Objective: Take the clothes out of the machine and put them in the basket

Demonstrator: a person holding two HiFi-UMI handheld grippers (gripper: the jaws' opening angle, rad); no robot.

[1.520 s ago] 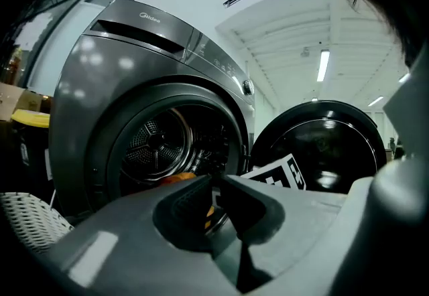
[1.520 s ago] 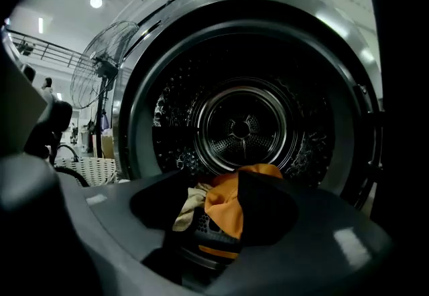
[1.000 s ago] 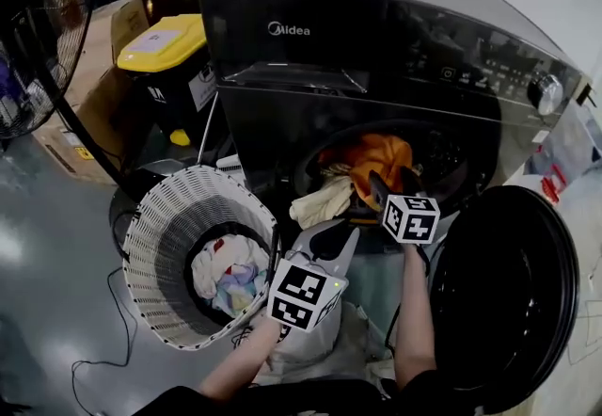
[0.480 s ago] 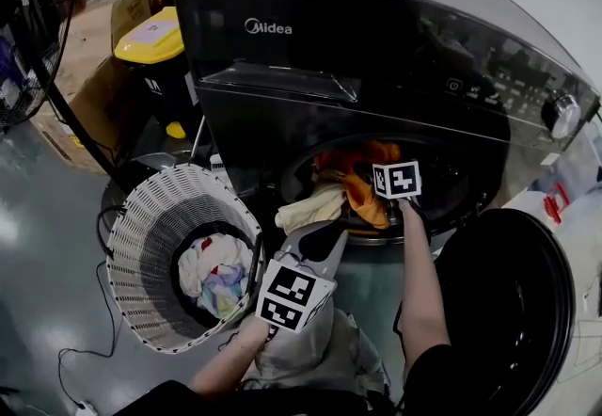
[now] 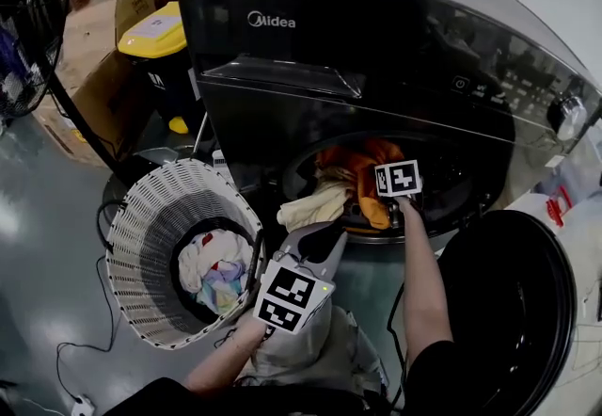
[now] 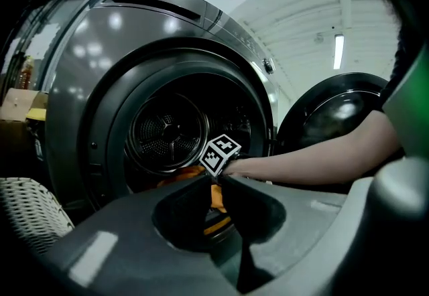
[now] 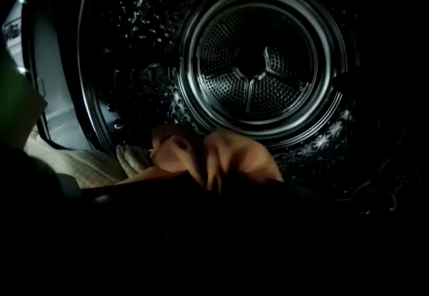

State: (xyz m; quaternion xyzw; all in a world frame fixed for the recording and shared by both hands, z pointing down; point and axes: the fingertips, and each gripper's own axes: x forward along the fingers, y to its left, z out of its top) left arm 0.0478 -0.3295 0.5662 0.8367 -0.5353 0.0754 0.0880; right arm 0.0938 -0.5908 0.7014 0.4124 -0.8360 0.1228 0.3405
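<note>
Right tool (image 7: 212,184): in the washer drum (image 7: 261,67), jaws just closing, pinched the orange garment (image 7: 234,157) lying directly ahead. Left tool (image 6: 213,179): closed, empty, held outside the drum mouth. Basket (image 5: 141,216): stood left of the drum, nearer the left tool.

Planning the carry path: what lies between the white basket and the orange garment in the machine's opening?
A cream cloth lies between the basket and the orange garment, hanging out of the machine; the head view shows it.

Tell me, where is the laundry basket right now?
In the head view the basket sits on the floor at lower left, beside the washer, with clothes inside.
</note>
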